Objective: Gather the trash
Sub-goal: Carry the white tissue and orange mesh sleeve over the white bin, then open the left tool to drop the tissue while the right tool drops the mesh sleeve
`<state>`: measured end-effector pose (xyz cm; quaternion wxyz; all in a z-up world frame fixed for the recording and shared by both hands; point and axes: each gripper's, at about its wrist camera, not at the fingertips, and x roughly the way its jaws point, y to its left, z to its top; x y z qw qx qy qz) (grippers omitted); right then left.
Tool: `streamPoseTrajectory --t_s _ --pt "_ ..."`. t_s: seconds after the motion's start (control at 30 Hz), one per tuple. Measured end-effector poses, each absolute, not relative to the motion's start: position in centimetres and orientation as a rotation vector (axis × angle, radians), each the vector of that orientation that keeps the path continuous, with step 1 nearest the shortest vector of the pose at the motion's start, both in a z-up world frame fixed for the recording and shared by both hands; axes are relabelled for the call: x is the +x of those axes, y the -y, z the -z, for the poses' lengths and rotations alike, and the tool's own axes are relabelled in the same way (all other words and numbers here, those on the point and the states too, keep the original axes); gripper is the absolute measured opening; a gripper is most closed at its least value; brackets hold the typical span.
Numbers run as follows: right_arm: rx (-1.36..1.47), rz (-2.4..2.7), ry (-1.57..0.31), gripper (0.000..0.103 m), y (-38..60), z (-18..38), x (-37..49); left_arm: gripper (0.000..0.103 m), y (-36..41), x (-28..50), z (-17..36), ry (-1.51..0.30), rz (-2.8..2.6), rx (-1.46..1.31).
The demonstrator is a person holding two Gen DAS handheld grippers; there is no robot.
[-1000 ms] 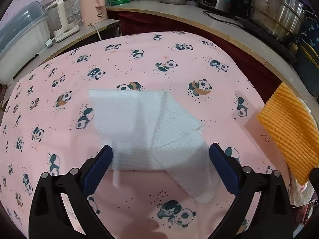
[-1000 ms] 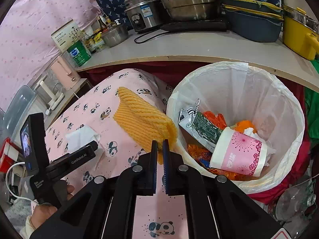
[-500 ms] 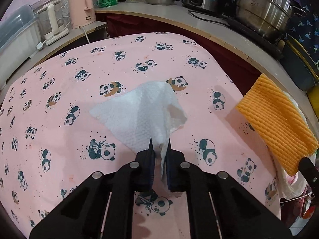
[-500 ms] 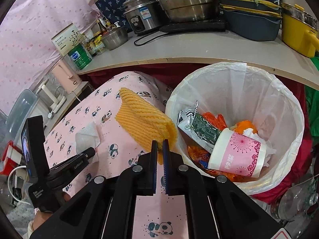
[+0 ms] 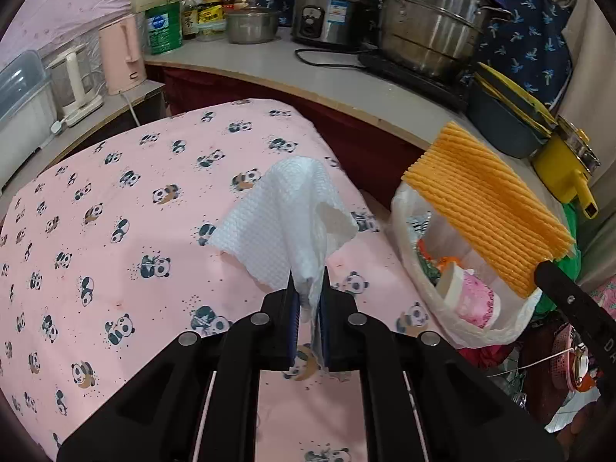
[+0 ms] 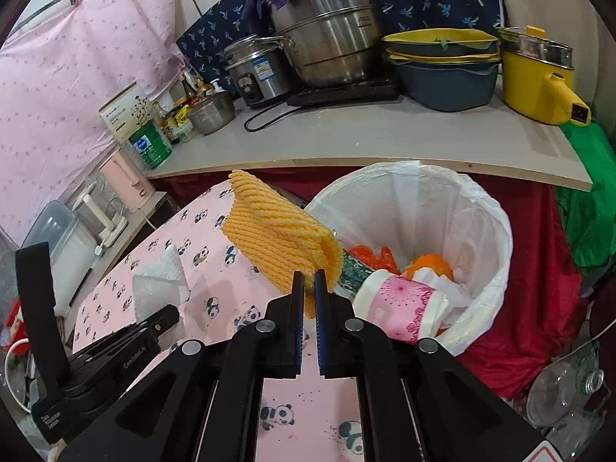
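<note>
My left gripper [image 5: 307, 283] is clamped on a white paper towel [image 5: 285, 211], which hangs clear above the panda tablecloth [image 5: 115, 200]. My right gripper [image 6: 306, 283] pinches one edge of the orange foam net [image 6: 277, 236], holding it at the near rim of the lined trash bin [image 6: 442, 192]. Inside lie a pink paper cup [image 6: 396, 308] and wrappers. Beyond stands the counter [image 6: 385, 134] with pots.

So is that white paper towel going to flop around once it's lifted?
Probably: the paper towel already folds and droops from the left gripper. It looks thin and light, so likely easy to carry, though it might tear.
</note>
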<state>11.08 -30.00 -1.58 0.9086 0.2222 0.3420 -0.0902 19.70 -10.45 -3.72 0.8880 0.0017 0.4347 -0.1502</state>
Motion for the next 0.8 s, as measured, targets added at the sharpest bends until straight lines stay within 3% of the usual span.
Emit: streamPoseTrajectory --t_s 0.37,0.8 --pt "0.482 0.309 -0.635 0.006 35.9 0.3 7.2 0.009 18.8 16.6 1.0 -0.847 0.506 0.065" --pt "0.523 0.373 -0.619 0.006 40.4 1.3 5.7 0.013 26.3 17.0 3.3 -0.868 0.619 0.124"
